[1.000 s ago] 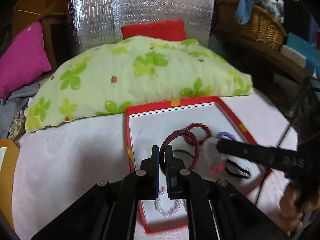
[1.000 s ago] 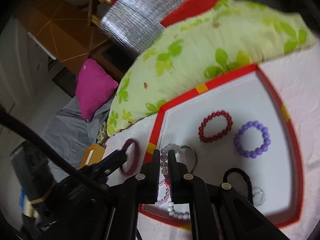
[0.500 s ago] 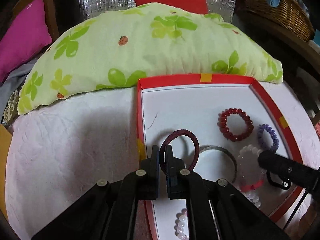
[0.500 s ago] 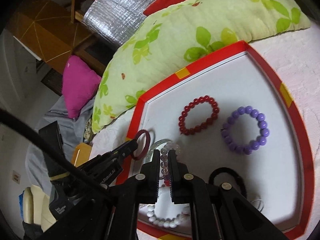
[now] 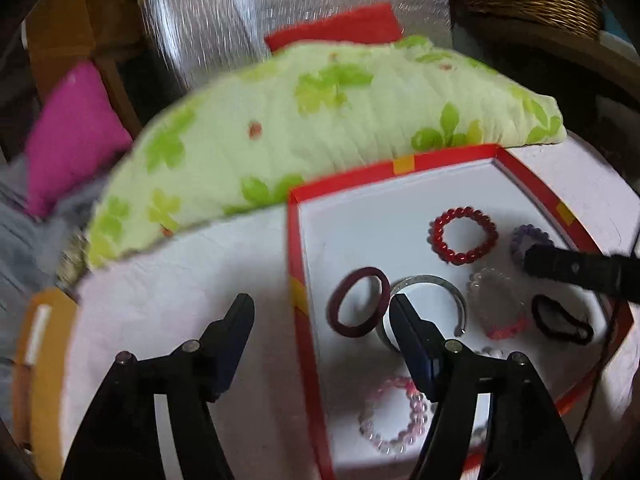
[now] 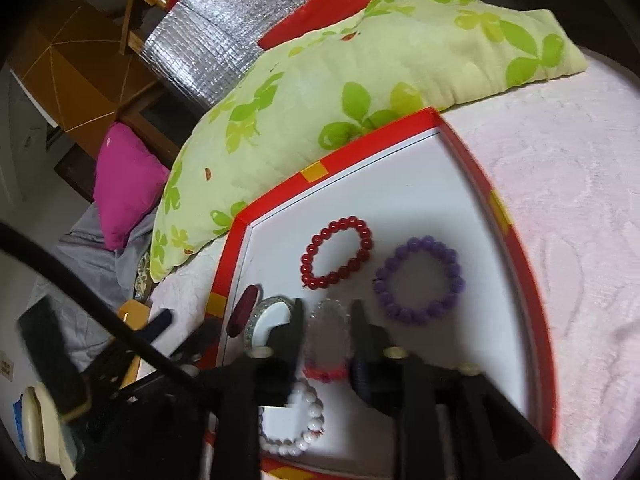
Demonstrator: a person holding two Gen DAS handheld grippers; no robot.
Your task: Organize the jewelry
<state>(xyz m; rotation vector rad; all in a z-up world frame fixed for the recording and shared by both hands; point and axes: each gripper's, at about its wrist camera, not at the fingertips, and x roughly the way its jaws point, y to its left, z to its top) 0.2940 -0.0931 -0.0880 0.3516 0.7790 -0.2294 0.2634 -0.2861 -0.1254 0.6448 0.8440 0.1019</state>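
The left gripper [image 5: 320,312], pinched shut on the maroon ring [image 5: 359,302] in both earlier left-wrist views, has just opened its fingers [image 5: 404,316] wide. The ring now sits free inside the red-rimmed tray [image 5: 294,240], near the left rim, overlapping the silver bangle [image 5: 436,284] at about its 9 o'clock side, with no finger touching it.

The right gripper [image 6: 326,316] had its fingers [image 6: 362,316] closed on the clear bead bracelet [image 6: 328,320]; they have just parted, and the bracelet lies between them on the tray floor, at 7 o'clock from the purple bead bracelet [image 6: 420,280].
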